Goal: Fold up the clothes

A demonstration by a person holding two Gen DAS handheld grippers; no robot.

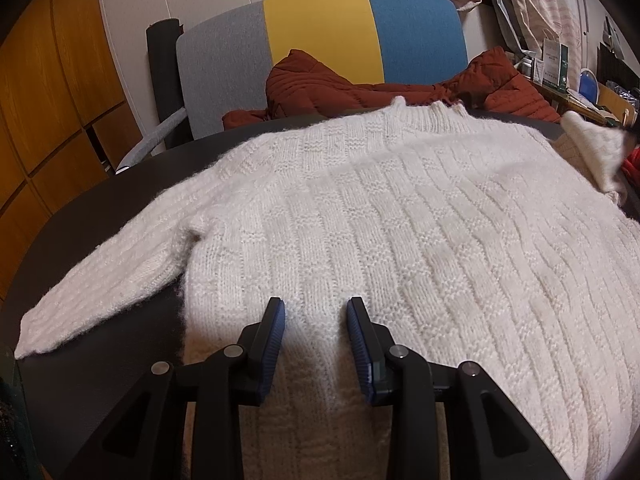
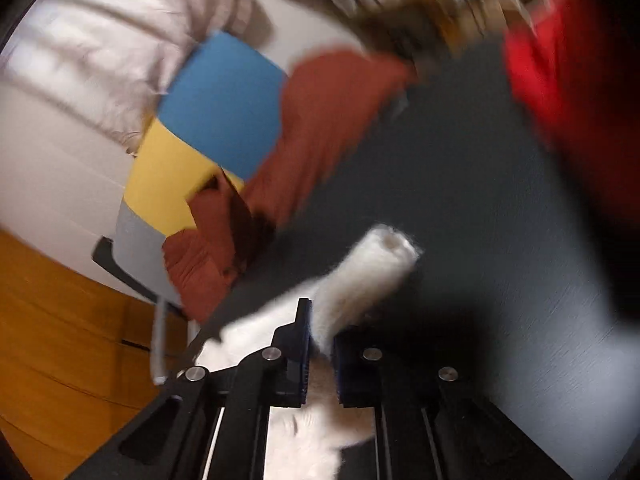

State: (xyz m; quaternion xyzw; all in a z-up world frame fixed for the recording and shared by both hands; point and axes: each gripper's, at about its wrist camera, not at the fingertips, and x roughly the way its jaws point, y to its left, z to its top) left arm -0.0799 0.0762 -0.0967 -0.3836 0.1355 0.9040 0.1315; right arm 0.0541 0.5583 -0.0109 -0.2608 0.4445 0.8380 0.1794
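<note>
right hand-held gripper [image 2: 320,332] clamps sleeve [image 2: 376,264] | white basket-knit sweater [image 1: 400,220] flat

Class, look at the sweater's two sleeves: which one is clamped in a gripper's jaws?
The right-hand sleeve, pinched by the right gripper. The other sleeve lies flat and untouched on the dark table.

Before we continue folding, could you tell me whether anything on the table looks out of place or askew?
The white sweater lies flat on the dark table, but its two sleeves do not match: one sleeve is spread out, while the other sleeve is lifted, pinched in the right tongs. Nothing looks spilled or damaged.
</note>
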